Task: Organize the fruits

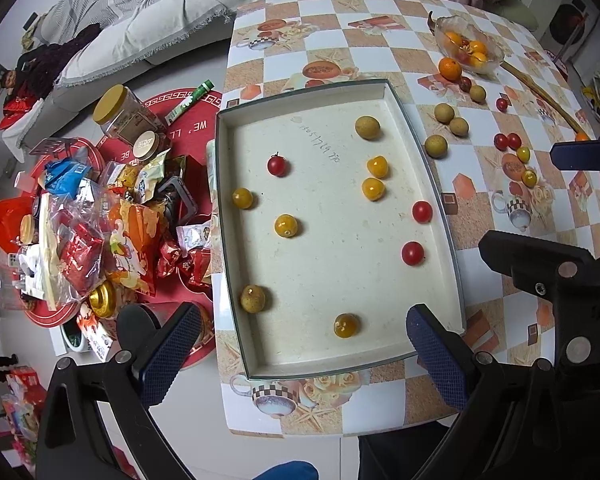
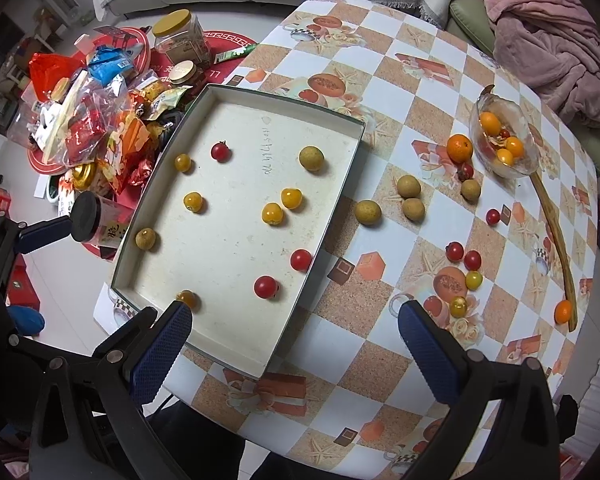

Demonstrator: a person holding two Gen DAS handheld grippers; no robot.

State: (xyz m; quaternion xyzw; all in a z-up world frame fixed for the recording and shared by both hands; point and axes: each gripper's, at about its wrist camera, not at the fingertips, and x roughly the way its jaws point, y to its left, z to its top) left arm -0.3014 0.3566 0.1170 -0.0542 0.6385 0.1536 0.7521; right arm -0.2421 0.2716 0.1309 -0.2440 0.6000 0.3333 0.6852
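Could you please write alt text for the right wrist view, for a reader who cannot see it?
The open, empty right gripper hovers over a checkered table, above a shallow tray holding scattered small fruits; more fruits and a glass bowl lie to the right.

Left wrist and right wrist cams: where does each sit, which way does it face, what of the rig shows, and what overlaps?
Left wrist: above the table's near edge, looking down at the tray; open left gripper below, right gripper's frame at right.
Right wrist: further right, facing the tray's right rim and loose fruit near the glass bowl; open right gripper below, left gripper's finger at left.
Shared: tray, its fruits, bowl, snack pile.
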